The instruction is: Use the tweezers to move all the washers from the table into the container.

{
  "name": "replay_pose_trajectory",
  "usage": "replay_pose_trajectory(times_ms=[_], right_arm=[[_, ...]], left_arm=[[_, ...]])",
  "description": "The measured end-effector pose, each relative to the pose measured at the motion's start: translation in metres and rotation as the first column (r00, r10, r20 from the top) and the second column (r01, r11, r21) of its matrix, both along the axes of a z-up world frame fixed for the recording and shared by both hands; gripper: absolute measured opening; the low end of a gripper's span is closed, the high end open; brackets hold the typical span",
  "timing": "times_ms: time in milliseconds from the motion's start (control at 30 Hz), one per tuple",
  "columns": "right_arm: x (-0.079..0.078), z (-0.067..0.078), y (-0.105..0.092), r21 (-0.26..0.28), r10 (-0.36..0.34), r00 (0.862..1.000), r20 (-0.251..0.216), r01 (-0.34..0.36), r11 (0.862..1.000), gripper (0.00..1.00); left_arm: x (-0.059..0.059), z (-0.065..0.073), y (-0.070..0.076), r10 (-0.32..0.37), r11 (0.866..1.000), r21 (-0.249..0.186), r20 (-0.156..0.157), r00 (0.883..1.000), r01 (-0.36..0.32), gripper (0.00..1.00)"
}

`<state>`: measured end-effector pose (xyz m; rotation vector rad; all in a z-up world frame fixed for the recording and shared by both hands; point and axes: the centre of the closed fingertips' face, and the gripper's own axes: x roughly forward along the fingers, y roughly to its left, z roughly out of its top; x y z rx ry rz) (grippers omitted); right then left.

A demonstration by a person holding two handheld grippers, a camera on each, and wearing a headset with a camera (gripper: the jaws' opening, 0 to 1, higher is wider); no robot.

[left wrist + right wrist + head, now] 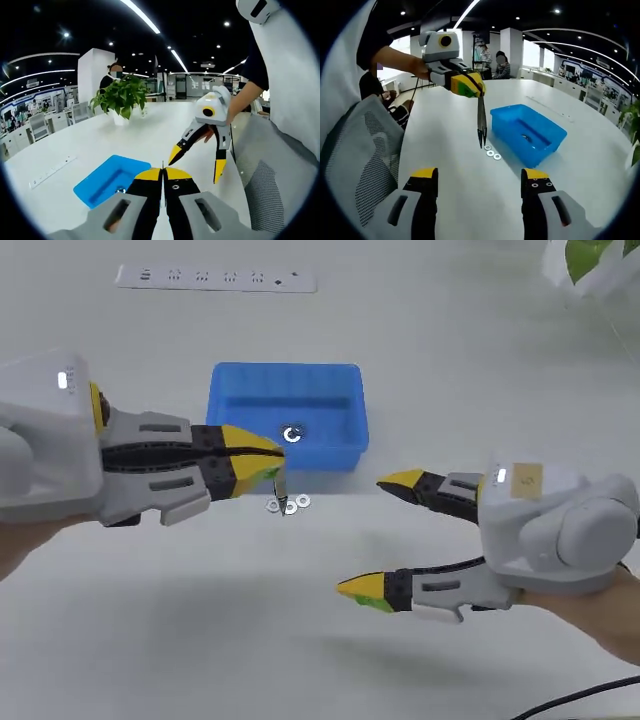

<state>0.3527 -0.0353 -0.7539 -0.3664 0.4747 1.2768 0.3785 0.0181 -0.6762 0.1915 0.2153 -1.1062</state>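
White surface (300,630) carries a blue rectangular plastic container (285,368) with one small metal washer (292,435) inside. The left gripper (272,462) has its fingers pressed on thin metal tweezers (481,120), whose tips point down just beside three flat washers (289,504) lying below those fingers, near the container's front wall. The right gripper (360,535) hovers with fingers spread wide, nothing between them. Past the container from the fingers lies a white power strip (215,278); a green potted plant (122,95) stands farther off.
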Motion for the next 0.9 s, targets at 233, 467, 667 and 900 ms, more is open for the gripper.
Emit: replay_pose_trajectory(times_ms=[233, 467, 667, 900], right_arm=[[-0.005, -0.009, 0.001, -0.006, 0.007, 1.0, -0.024, -0.007, 1.0, 0.79], [-0.007, -0.01, 0.001, 0.018, -0.001, 0.999, -0.034, 0.001, 1.0, 0.91], [-0.011, -0.012, 0.001, 0.031, 0.005, 0.998, -0.058, -0.003, 1.0, 0.97], [-0.015, -0.013, 0.004, 0.031, 0.018, 0.998, -0.067, -0.016, 0.999, 0.99]], left_arm=[[0.009, -0.004, -0.006, 0.004, 1.0, -0.017, -0.009, 1.0, -0.005, 0.04], [0.01, -0.006, -0.008, -0.006, 1.0, -0.014, -0.015, 1.0, 0.005, 0.04], [0.01, -0.01, -0.009, -0.011, 1.0, -0.002, -0.016, 1.0, 0.011, 0.04], [0.01, -0.012, -0.011, -0.017, 1.0, 0.005, -0.016, 1.0, 0.017, 0.04]])
